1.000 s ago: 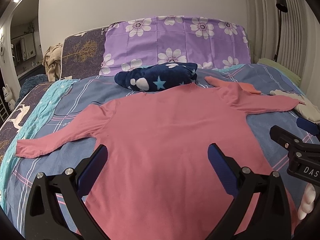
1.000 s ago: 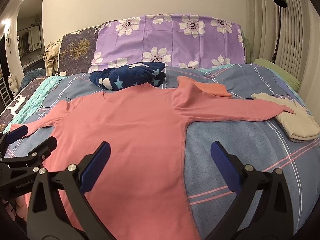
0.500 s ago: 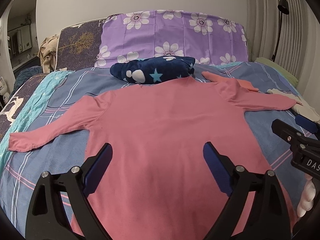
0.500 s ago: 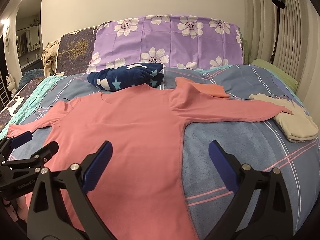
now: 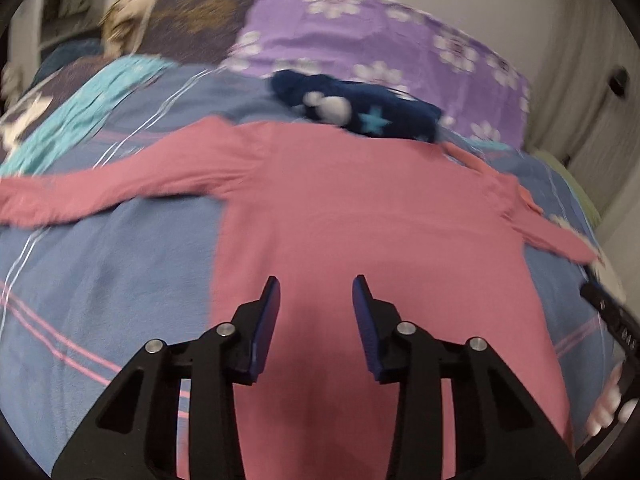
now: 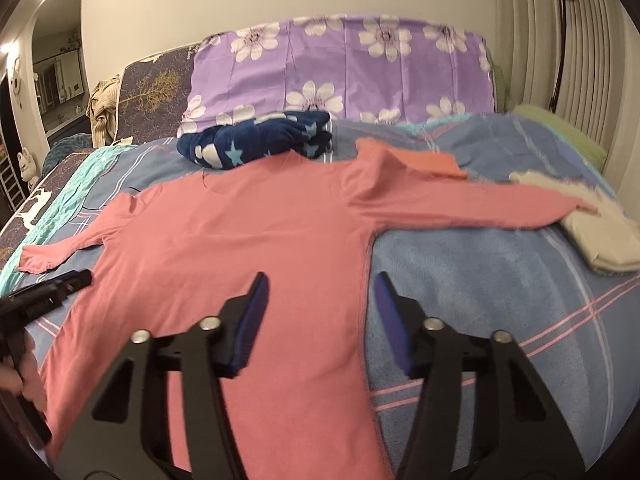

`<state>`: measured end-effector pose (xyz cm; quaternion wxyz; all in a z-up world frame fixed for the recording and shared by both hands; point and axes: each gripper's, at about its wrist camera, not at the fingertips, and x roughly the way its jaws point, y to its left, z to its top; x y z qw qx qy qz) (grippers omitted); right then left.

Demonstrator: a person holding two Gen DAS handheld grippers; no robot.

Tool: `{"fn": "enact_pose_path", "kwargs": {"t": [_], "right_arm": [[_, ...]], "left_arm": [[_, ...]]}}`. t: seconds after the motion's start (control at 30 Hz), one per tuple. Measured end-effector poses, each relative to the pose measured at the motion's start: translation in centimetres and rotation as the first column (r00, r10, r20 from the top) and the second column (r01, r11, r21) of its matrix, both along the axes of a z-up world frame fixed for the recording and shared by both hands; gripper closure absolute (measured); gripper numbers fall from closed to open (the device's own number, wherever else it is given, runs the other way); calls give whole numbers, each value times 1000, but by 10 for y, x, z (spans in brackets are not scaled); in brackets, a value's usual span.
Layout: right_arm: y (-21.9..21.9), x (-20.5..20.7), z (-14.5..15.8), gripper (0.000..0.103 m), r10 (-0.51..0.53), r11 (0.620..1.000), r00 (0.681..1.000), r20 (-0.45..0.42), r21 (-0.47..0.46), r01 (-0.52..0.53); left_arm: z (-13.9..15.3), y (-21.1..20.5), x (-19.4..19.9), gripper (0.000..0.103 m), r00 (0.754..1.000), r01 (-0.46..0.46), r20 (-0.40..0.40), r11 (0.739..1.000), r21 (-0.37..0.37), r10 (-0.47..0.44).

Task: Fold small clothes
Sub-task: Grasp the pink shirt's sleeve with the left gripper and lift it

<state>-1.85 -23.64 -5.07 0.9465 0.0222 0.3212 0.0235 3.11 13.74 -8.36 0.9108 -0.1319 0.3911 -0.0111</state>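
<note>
One pink shirt [image 6: 240,248] lies flat on the bed [image 6: 500,280], both sleeves spread. Left gripper [image 5: 316,292] and right gripper [image 6: 320,284] have just been closing, jaws part open over the shirt, pinching nothing. One cream garment [image 6: 596,236] lies folded by the right cuff.

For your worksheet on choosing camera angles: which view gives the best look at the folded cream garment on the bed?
The right wrist view. There the folded cream garment lies sharp and almost whole, under the cuff of the pink shirt. The left wrist view is motion-blurred and shows only a pale sliver of it at the right edge.
</note>
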Motion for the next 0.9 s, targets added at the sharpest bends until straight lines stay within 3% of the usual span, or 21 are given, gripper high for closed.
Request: {"fn": "enact_pose_path", "kwargs": {"t": [0.07, 0.13, 0.23, 0.33, 0.47, 0.6, 0.7, 0.73, 0.77, 0.8, 0.87, 0.9], "right_arm": [[-4, 2, -8, 50, -9, 1000, 1000, -25, 15, 9], [-8, 6, -15, 50, -20, 1000, 998, -51, 12, 20], [-11, 10, -26, 50, -28, 1000, 996, -87, 12, 29], [-10, 13, -30, 48, -28, 1000, 995, -99, 3, 28], [-10, 15, -32, 46, -34, 999, 994, -100, -13, 33], [-10, 17, -34, 45, -43, 999, 993, -107, -18, 41], [-10, 17, -35, 44, -48, 999, 993, -110, -30, 45], [-11, 17, -36, 44, -53, 998, 992, -111, -33, 49], [-12, 18, -36, 43, -57, 998, 992, -114, -33, 54], [-14, 18, -37, 43, -62, 998, 991, -116, -32, 59], [-18, 19, -38, 43, -72, 997, 990, -119, -30, 69], [-19, 20, -38, 43, -77, 997, 990, -119, -31, 74]], "left_arm": [[-8, 43, 1, 64, 996, -93, -21, 992, -80, 92], [-13, 81, 0, 64, 982, -188, -39, 965, -182, 184], [-26, 150, -4, 64, 925, -377, -90, 869, -320, 369], [-36, 206, -8, 58, 850, -519, -116, 783, -343, 513], [-52, 258, 1, 57, 771, -627, -176, 678, -384, 612], [-64, 293, 12, 57, 702, -693, -197, 593, -410, 684], [-64, 315, 14, 57, 649, -730, -165, 548, -409, 742], [-64, 321, 15, 67, 633, -742, -152, 540, -397, 759], [-63, 327, 17, 90, 617, -758, -142, 535, -374, 774], [-62, 332, 18, 100, 602, -771, -134, 529, -354, 787], [-56, 336, 17, 100, 596, -767, -117, 519, -378, 795], [-49, 333, 18, 100, 601, -758, -93, 530, -380, 794]]}}
